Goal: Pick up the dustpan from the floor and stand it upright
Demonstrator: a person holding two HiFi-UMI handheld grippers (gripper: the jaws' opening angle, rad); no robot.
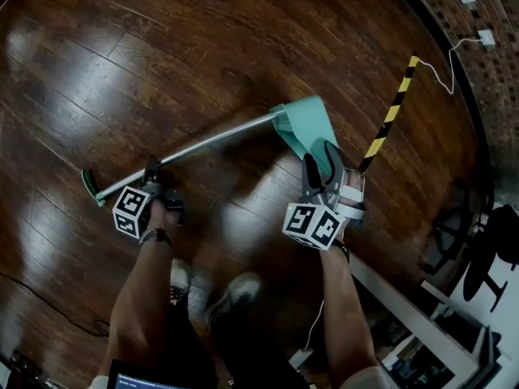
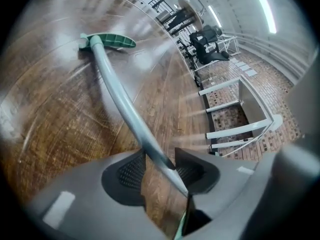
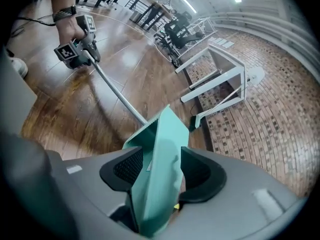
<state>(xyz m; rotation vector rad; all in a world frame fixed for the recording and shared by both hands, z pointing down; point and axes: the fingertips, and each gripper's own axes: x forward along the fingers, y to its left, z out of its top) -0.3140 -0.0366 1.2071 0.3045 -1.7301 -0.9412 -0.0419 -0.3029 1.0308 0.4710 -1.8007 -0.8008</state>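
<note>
The dustpan lies on the wooden floor, with its teal pan [image 1: 302, 126] at the right. Its long silver handle [image 1: 203, 144] runs left to a green grip [image 1: 87, 183]. My left gripper [image 1: 154, 171] sits low over the handle near the grip end. In the left gripper view the handle [image 2: 120, 104] crosses slantwise between the jaws of that gripper [image 2: 160, 154], with floor showing beside it, so they stand open. My right gripper [image 1: 320, 154] is at the pan's near edge. There the teal pan [image 3: 162, 149] fills the gap of that gripper [image 3: 161, 156], and both pads press on it.
A yellow-and-black striped pole [image 1: 392, 113] lies just right of the pan. A white metal frame [image 1: 405, 306] stands at the lower right over brick flooring [image 3: 260, 134]. The person's shoes [image 1: 235, 290] are behind the grippers. A thin cable [image 1: 49, 302] runs along the floor at the lower left.
</note>
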